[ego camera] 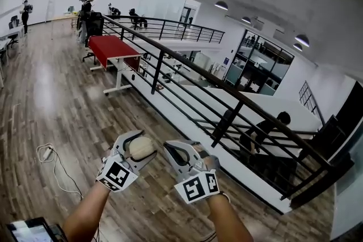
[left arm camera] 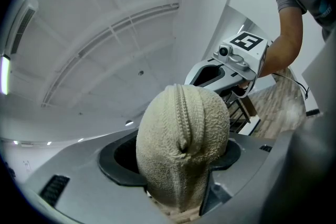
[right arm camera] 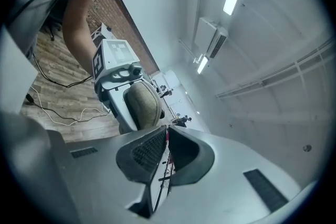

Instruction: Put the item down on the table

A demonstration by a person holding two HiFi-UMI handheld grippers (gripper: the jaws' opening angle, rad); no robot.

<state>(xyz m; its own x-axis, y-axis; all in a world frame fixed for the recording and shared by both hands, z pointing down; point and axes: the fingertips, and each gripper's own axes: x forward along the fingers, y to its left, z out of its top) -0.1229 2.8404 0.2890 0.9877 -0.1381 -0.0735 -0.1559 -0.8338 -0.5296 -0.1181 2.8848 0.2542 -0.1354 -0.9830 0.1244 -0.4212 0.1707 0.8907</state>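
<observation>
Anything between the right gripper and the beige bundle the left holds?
Nothing. Head view shows only wood floor behind the gap between right gripper and beige bundle.

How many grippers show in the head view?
2. The left gripper, low and left of centre, is shut on a beige knit item. The right gripper is beside it on its right, jaws together with nothing between them. None seems hidden.

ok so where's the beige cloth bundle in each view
Head view: beige cloth bundle low centre-left, in the left tool.
Left gripper view: bottom centre, between the jaws.
Right gripper view: just left of centre.
Shared landmark: the wood floor.
</observation>
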